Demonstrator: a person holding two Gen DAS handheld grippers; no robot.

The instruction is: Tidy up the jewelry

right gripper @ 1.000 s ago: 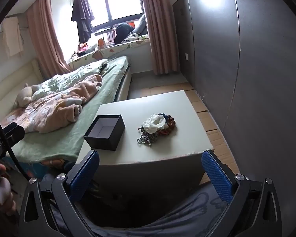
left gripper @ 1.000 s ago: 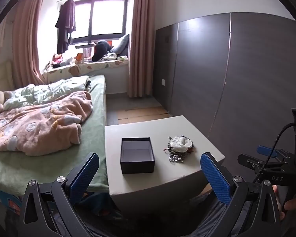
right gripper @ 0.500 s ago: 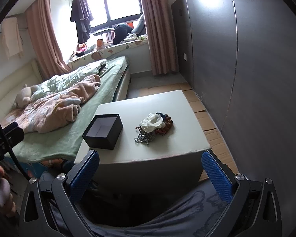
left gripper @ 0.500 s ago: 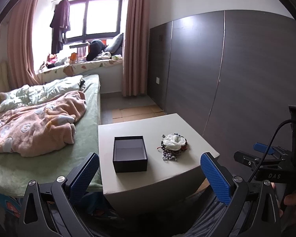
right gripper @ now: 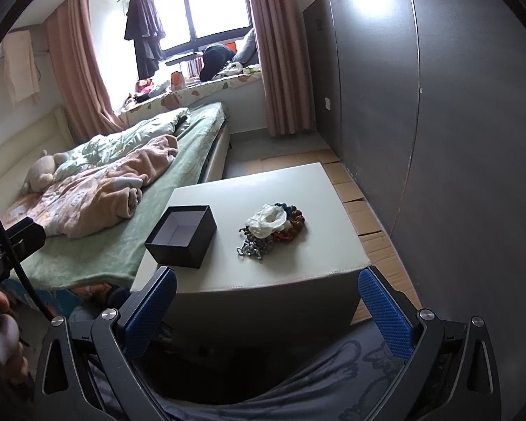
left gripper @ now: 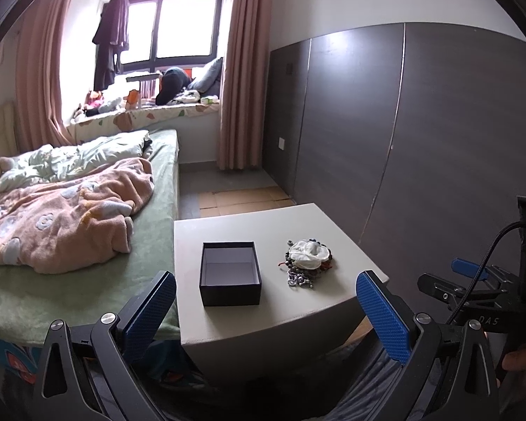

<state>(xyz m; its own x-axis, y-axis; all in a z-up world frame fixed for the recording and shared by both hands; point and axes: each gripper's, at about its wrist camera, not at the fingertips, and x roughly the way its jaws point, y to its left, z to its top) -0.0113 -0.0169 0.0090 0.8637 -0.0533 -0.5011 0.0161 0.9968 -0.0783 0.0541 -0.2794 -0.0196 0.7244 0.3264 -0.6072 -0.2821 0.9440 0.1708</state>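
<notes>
A pale grey tabletop (left gripper: 228, 231) stands beside a bed (left gripper: 150, 242) with a green sheet. On it sits a small black box (left gripper: 230, 273), lidless, its pale inside showing and nothing visible in it. The box stands toward the bed side of the tabletop, near the front edge. To its right, apart from it, lies the jewelry pile (left gripper: 308, 262): a white piece on top, dark and reddish bead strands around it, and a silver chain spilling toward the front edge. In the right wrist view the same box (right gripper: 182, 235) sits at the tabletop's (right gripper: 312, 193) near left corner and the jewelry pile (right gripper: 272, 228) lies near the middle, with the chain closest to the camera.

The left claw (left gripper: 265, 310) is held short of the tabletop's front edge, its blue-padded fingers (left gripper: 382, 312) spread wide with nothing between them. The right claw (right gripper: 267, 305) is likewise held back from the tabletop, low before its front face, fingers (right gripper: 385, 310) wide apart and holding nothing. Part of the right claw's body also shows at the right edge of the left wrist view.

A pink flowered blanket (left gripper: 63, 221) lies rumpled on the bed. Beyond it are pink curtains (left gripper: 240, 70) around a bright window (left gripper: 172, 28), and dark wall panels (left gripper: 420, 133) run along the right.
</notes>
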